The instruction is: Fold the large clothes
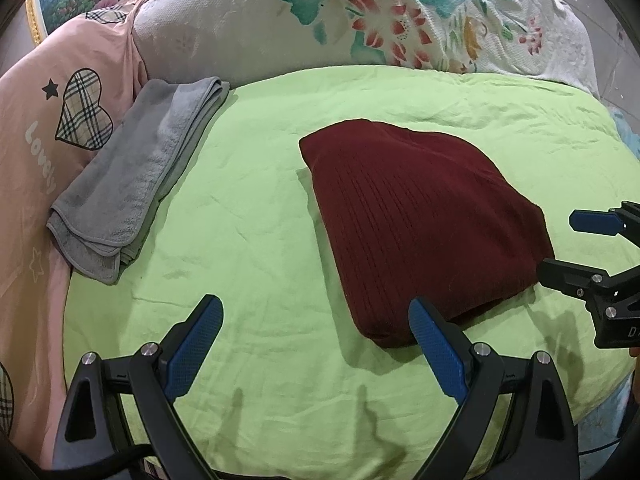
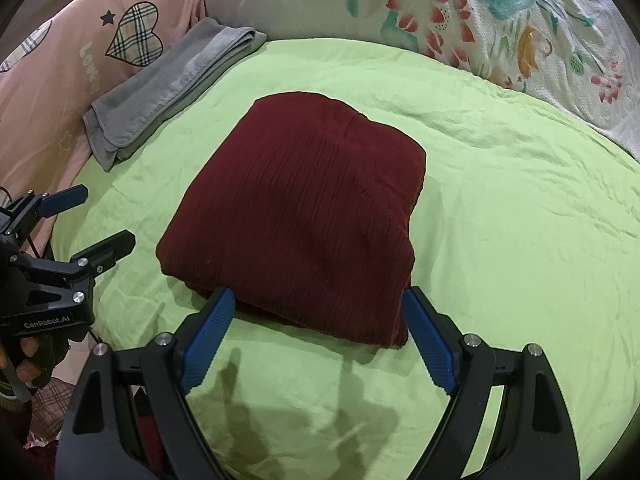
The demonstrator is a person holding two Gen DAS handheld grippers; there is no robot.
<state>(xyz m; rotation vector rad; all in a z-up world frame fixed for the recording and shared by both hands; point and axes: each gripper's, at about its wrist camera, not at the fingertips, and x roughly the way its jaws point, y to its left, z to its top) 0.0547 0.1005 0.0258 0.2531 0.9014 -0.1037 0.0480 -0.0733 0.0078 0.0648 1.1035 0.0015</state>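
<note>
nearest in the left wrist view, the left gripper (image 1: 316, 336) hangs over the bare green sheet (image 1: 248, 208) with its blue-padded fingers spread wide and nothing between them; its right finger stands just in front of the near corner of the folded maroon garment (image 1: 420, 224), whether touching it cannot be told. in the right wrist view the right gripper (image 2: 318, 332) is likewise spread wide, its two blue pads flanking the near edge of the maroon garment (image 2: 296, 224) without pinching it, and the shadows of the fingers fall on the green sheet (image 2: 500, 240) below.

the garment is a ribbed, dark red knit, folded into a thick, roughly square bundle lying flat near the middle of the sheet. seen from the right wrist, the left gripper (image 2: 102, 216) sits off the garment's left side, apart from it, held by a hand (image 2: 34, 360) in a dark fingerless glove. seen from the left wrist, the right gripper (image 1: 560, 244) enters from the right edge, its lower finger just at the garment's right edge.

farther back on the left, a folded grey towel (image 1: 132, 176) lies at the sheet's edge, resting against pink bedding (image 1: 48, 128) printed with plaid hearts and stars. beyond everything runs a white quilt (image 1: 400, 12) with red and teal flowers.
</note>
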